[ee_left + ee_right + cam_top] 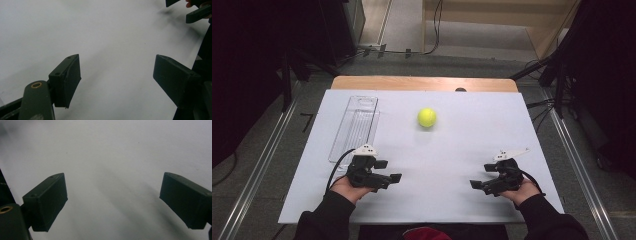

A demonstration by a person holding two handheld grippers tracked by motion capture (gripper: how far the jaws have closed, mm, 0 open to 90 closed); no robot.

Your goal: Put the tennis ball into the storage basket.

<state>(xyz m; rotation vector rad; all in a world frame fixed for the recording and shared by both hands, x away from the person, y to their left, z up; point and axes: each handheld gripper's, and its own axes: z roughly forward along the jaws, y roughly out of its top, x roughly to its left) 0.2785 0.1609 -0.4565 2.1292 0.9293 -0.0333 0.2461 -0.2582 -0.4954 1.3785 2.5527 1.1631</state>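
Near the front edge of the white tabletop [447,150] a person's two hands each hold a black gripper, jaws pointing inward at each other. My left gripper [389,170] is open with nothing between its jaws; in the left gripper view [116,58] bare white surface lies between them. My right gripper [482,176] is likewise open and empty, and the right gripper view [113,176] shows white tabletop between its jaws. A yellow-green tennis ball [427,117] rests well beyond both, near the table's middle. The right gripper's jaws [197,13] appear far off in the left gripper view.
A clear plastic tray [355,127] lies lengthwise at the left of the table, just beyond my left gripper. A wooden edge [422,83] borders the table's far side. Metal rails [259,165] run along the floor on both sides.
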